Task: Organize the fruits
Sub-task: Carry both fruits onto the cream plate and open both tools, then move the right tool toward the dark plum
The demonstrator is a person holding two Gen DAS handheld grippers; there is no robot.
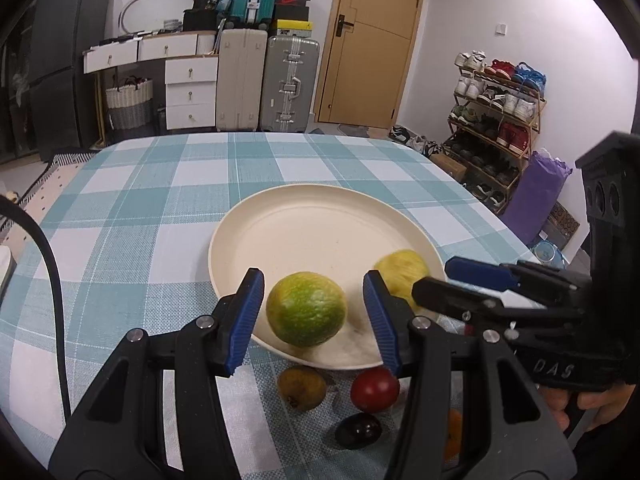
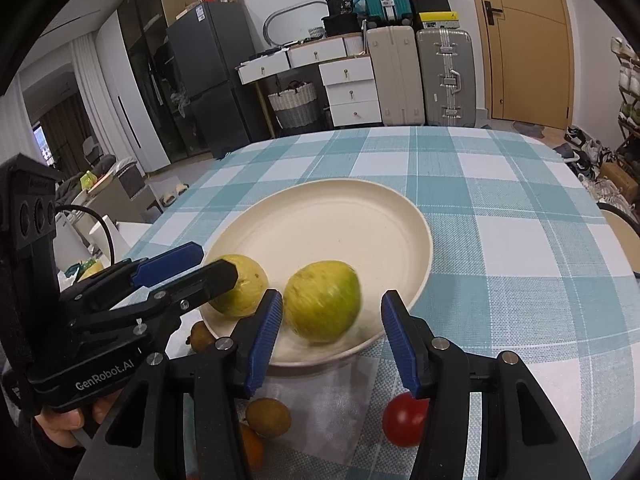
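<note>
Left wrist view had the left gripper [image 1: 314,316] spread wide, a green citrus [image 1: 306,309] loose between its pads on the near rim of the cream plate [image 1: 304,220]. Right gripper [image 2: 332,332] gaped too (its fruit [image 2: 322,301] blurred). Tomato [image 1: 375,389], brown fruit [image 1: 301,387] and plum [image 1: 357,431] sat nearer on the tablecloth [image 1: 152,200].

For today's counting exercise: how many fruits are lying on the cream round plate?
2. A green-yellow round citrus fruit lies at the cream round plate's near edge; a paler yellow round fruit lies right of it. Others lie on the tablecloth.
</note>
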